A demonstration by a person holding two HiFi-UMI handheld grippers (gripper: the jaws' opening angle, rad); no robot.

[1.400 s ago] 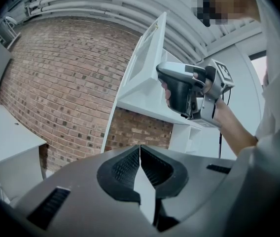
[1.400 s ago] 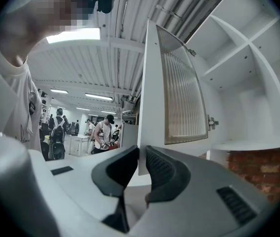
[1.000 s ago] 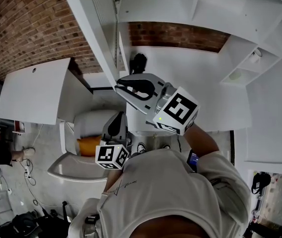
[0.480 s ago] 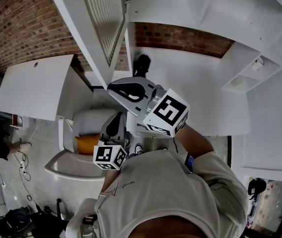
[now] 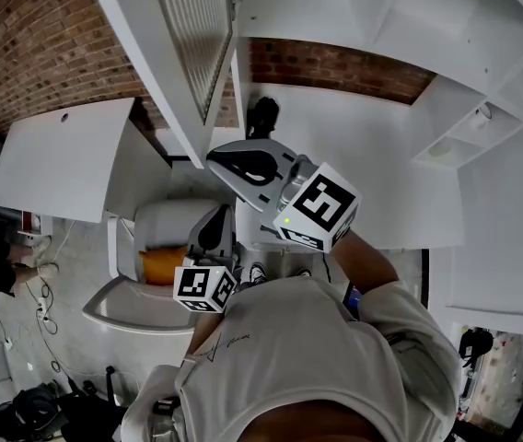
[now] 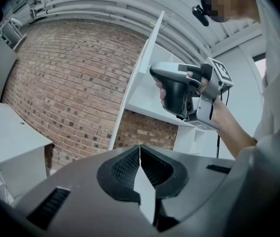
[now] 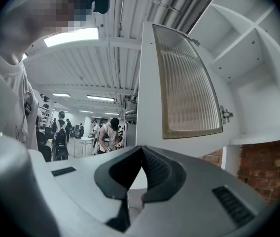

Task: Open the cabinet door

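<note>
The white cabinet door (image 5: 142,53) with a ribbed glass panel (image 5: 188,26) stands swung open to the left of the cabinet. In the right gripper view the door (image 7: 179,83) fills the area just ahead of the jaws. My right gripper (image 5: 214,157) sits level at the door's lower corner; its jaws (image 7: 142,149) have just been closing and are shut, with nothing visible between them. Whether it touches the door I cannot tell. My left gripper (image 5: 219,214) hangs lower, shut and empty (image 6: 140,147). The left gripper view shows the door's edge (image 6: 141,68) and the right gripper (image 6: 153,73).
Open white shelves (image 5: 363,17) lie right of the door, above a white countertop (image 5: 381,155). A brick wall (image 5: 50,44) stands behind. A white panel (image 5: 59,164) lies at the left, and a white tub with an orange thing (image 5: 165,267) below. People (image 7: 111,132) stand far off.
The door has swung further open to the left, so its ribbed glass now faces up in the head view. My right gripper moved slightly left; the left one stayed.
</note>
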